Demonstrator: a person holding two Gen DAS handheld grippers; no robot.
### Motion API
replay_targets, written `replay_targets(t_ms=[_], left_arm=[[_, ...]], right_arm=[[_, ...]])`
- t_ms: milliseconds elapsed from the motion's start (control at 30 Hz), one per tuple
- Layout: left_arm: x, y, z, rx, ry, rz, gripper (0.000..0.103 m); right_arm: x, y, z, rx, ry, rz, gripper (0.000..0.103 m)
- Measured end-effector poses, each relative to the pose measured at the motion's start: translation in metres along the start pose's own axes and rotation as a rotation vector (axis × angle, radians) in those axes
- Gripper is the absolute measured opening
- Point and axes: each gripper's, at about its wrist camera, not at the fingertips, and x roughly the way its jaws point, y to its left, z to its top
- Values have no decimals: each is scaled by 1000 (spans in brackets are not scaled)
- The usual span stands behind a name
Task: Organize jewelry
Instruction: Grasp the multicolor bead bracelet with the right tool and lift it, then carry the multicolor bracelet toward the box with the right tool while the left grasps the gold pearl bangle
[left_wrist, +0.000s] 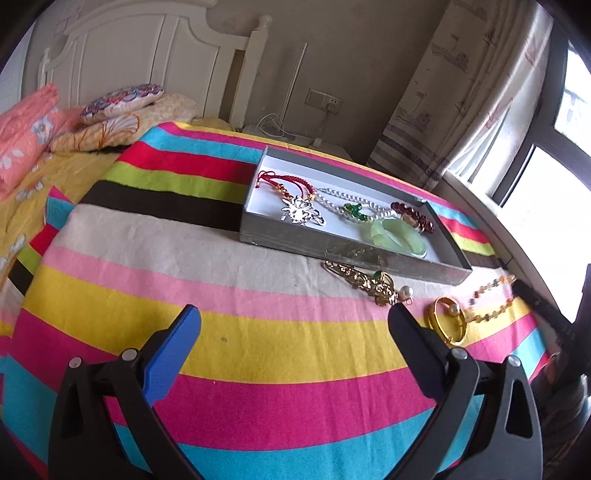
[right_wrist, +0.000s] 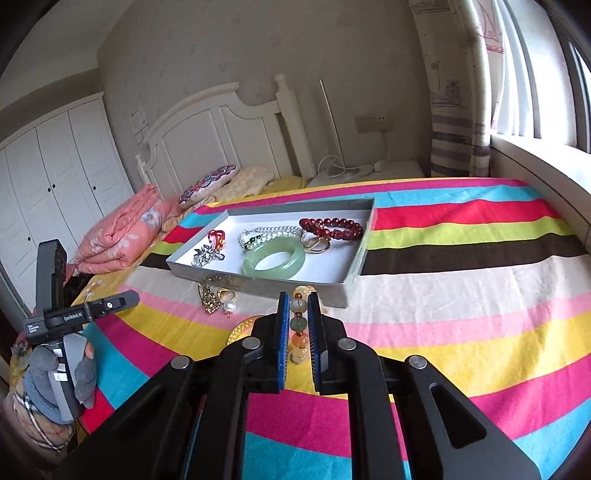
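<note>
A strand of round orange, green and cream beads (right_wrist: 298, 325) runs up the lower centre of the right wrist frame, pinched between the blue-padded jaws of the right gripper (right_wrist: 298, 301), which are drawn in close on it. In the left wrist frame the same bead strand (left_wrist: 493, 299) trails across the cloth at right centre, its far end hidden at the frame's edge.

Just above the beads sits the shallow grey tray (right_wrist: 258, 286), white inside, in the middle of the frame. It holds a pale green jade bangle (right_wrist: 274, 259), a dark red bead bracelet (right_wrist: 330, 226), a white pearl strand (right_wrist: 271, 232), a silver brooch (right_wrist: 207, 254) and a red cord piece (right_wrist: 217, 236).

On the cloth just below the tray's near wall lie a gold filigree ornament (left_wrist: 364, 280), a pearl drop (left_wrist: 405, 291) and a gold ring (left_wrist: 447, 320), right of centre in the left wrist frame.

The left gripper (left_wrist: 295, 314) stands wide open over the striped bedspread (left_wrist: 258, 369), nothing between its fingers. A gloved hand (right_wrist: 61, 384) grips its handle at the lower left of the right wrist frame.

A folded pink quilt (right_wrist: 122, 236) lies at left, near the white headboard (right_wrist: 221, 129).
</note>
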Motion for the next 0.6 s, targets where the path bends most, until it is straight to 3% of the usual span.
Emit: replay_targets(t_ms=[300, 433, 600], left_arm=[[12, -94, -20, 272, 81, -105, 100], [27, -125, -22, 322, 132, -137, 100], [50, -150, -25, 369, 181, -122, 100]], right_arm=[[-25, -11, 1, 0, -50, -25, 11], [-24, -15, -4, 1, -40, -29, 11], [-22, -18, -8, 12, -36, -22, 11]])
